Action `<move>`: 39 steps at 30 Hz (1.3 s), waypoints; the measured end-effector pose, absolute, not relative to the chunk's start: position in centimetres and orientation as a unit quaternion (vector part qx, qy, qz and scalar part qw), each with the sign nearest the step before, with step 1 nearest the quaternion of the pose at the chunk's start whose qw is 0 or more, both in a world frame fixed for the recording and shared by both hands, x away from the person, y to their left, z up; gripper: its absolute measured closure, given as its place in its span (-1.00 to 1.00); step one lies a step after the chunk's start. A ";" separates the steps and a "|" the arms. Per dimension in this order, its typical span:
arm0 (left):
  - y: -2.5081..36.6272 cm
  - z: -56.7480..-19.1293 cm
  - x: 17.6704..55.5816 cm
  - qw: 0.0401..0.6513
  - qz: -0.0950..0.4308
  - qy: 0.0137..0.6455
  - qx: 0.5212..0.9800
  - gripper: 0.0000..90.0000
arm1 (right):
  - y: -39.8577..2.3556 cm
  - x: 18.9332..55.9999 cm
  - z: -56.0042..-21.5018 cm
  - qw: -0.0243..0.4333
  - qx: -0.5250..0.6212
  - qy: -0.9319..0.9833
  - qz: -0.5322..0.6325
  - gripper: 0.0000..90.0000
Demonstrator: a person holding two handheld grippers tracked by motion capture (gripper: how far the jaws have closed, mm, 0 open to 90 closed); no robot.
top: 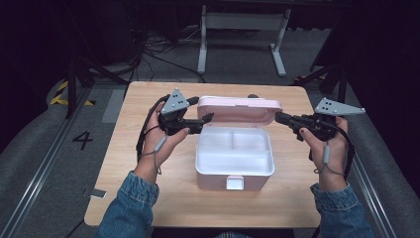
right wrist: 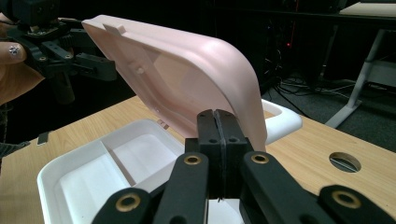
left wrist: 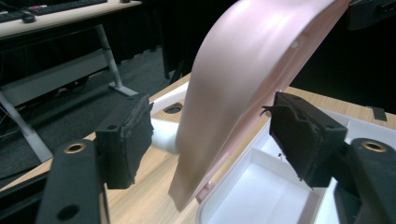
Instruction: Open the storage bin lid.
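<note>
A dark room with cables on a grey floor and a white desk frame (top: 242, 37) at the back surrounds a light wooden table (top: 148, 198). Near the middle of the table, a little toward its far edge, stands a white lunch box (top: 235, 158) with a latch tab on its front wall facing the near edge. Its inside is split into compartments: one long one along the front and two smaller ones behind.

The pink lid (top: 240, 109) is raised on its hinge along the far side of the box and stands tilted, its rounded outer face turned away from the person.

The left gripper (top: 205, 119), held in the left hand (top: 163, 136), sits at the lid's left end. In the left gripper view its jaws stand wide apart with the edge of the lid (left wrist: 233, 93) between them; the pads (left wrist: 133, 140) are clear of the plastic on both sides, so nothing is clamped.

The right gripper (top: 278, 118), in the right hand (top: 329, 148), points at the lid's right end. In the right gripper view its two jaws are pressed flat together with no gap, holding nothing, and their tips (right wrist: 217, 126) lie right at the rounded corner of the lid (right wrist: 187, 79); whether they touch it cannot be told. A round cable hole (right wrist: 344, 161) in the tabletop lies beyond, toward the table's far edge.
</note>
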State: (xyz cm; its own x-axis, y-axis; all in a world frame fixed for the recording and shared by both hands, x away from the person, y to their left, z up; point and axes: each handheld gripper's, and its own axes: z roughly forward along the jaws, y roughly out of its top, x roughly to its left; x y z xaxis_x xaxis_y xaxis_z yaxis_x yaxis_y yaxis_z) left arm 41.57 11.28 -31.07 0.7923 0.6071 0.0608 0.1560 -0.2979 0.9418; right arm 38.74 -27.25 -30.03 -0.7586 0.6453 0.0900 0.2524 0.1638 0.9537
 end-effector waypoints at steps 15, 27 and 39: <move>10.7 -30.1 42.3 0.528 0.197 0.260 0.784 0.21 | -27.3 38.8 -30.1 0.172 0.301 0.745 0.570 1.00; 10.6 -29.8 42.6 0.533 0.203 0.258 0.779 0.45 | -27.6 38.7 -30.0 0.174 0.305 0.741 0.572 1.00; 10.5 -29.6 43.8 0.528 0.200 0.267 0.781 0.47 | -28.6 37.9 -29.9 0.184 0.315 0.739 0.566 1.00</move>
State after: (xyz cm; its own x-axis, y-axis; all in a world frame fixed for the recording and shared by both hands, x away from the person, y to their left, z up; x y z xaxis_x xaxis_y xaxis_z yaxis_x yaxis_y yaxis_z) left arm 43.75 10.54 -29.56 0.7774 0.6283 0.0296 0.2060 -0.2987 0.9318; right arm 37.87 -28.56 -29.91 -0.7335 0.6744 0.0847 0.2578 0.1608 0.9527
